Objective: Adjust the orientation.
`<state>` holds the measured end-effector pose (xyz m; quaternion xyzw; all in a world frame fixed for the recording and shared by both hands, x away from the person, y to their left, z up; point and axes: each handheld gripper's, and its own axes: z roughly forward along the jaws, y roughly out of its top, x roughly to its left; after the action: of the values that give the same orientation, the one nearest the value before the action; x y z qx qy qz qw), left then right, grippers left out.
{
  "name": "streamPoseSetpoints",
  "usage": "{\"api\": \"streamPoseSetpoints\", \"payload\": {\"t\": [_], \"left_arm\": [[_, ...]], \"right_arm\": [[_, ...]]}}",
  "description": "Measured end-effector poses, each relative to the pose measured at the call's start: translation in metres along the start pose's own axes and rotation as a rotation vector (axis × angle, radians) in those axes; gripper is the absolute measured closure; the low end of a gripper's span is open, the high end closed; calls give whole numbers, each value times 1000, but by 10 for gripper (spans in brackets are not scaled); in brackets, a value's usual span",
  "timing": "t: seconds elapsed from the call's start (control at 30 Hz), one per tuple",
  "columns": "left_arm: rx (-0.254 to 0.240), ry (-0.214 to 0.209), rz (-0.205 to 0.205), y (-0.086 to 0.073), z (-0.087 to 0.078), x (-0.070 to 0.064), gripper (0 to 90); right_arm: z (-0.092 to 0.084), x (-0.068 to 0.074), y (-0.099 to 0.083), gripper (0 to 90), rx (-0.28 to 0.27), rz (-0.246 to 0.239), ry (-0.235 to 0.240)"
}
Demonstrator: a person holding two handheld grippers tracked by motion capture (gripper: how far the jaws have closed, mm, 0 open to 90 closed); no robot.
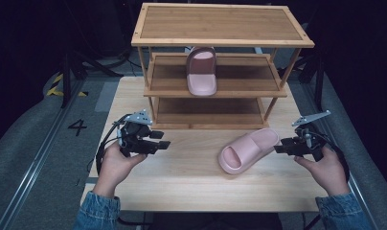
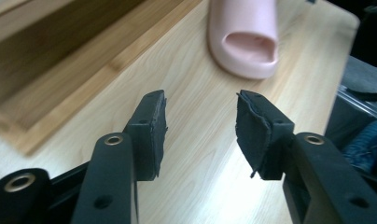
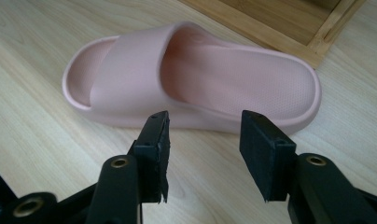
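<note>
Left hand: a hand (image 1: 116, 165) in a blue denim sleeve is coming in from the near edge, holding the left gripper (image 1: 161, 140) low over the table's left part.
Left gripper: its two black jaws are standing apart with bare wood between them; nothing is being held, and the worn pad (image 2: 252, 135) on one jaw is fraying at its edge.
Right hand: the other hand (image 1: 328, 173) is holding the right gripper (image 1: 280, 145) at the table's right side, jaws pointing toward the slipper on the table.
Right gripper: its jaws are also standing apart, just short of the slipper's side wall, and no pad is pressing on it.
Table: a pale, light-grained wooden table (image 1: 191, 187) is carrying everything.
Slipper on the table: a pale pink, moulded foam slide slipper (image 3: 196, 79) is lying flat, sole down, in front of the rack's right end, set aslant with its open toe toward the near side. A broad one-piece strap is arching over the front, and the footbed is showing a fine dotted texture; no brand can be read on it.
Rack: a three-tier bamboo shoe rack (image 1: 220, 26) is standing at the far half of the table.
Slipper on the rack: a matching pink slide slipper (image 1: 201, 72) is sitting on the middle tier, left of centre.
Writing: a black figure 4 (image 1: 77, 127) is showing on the grey floor to the left of the table.
</note>
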<state>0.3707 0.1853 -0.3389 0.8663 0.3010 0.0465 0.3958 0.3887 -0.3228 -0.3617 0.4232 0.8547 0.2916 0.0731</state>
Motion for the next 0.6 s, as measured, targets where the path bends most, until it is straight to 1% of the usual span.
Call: {"api": "streamPoseSetpoints", "payload": {"t": [0.07, 0.1, 0.13, 0.17, 0.2, 0.23, 0.3, 0.33, 0.4, 0.43, 0.47, 0.53, 0.57, 0.6], "left_arm": [[-9, 17, -33, -12, 0, 3, 517], [3, 28, -61, -17, 1, 5, 528], [3, 28, -61, -17, 1, 5, 515], [29, 62, -116, -25, 1, 8, 514], [21, 74, -126, -28, 0, 9, 514], [17, 75, -140, -32, -1, 10, 511], [17, 92, -137, -36, -1, 10, 500], [11, 106, -132, -39, -1, 9, 491], [16, 133, -123, -44, 1, 9, 467], [16, 133, -123, -44, 1, 9, 454], [36, 160, -135, -49, 4, 11, 445], [49, 178, -134, -53, 6, 15, 435], [55, 196, -157, -57, 8, 16, 428], [61, 212, -146, -60, 8, 19, 426]], "right_arm": [[4, -2, 3, 567, 4, 8, 0], [7, -4, 5, 586, 6, 8, 4], [7, -4, 5, 586, 6, 8, 4], [13, -7, 9, 609, 15, 10, -1], [15, -8, 10, 615, 20, 14, -6], [18, -10, 11, 622, 23, 17, -11], [24, -14, 14, 636, 30, 20, -14], [26, -17, 15, 647, 28, 18, -17], [30, -20, 18, 671, 26, 22, -26], [32, -21, 19, 695, 27, 19, -32], [35, -23, 20, 720, 24, 14, -39], [40, -26, 22, 783, 28, 7, -47], [42, -27, 23, 815, 33, 3, -51], [45, -28, 25, 839, 30, -7, -69]]}}
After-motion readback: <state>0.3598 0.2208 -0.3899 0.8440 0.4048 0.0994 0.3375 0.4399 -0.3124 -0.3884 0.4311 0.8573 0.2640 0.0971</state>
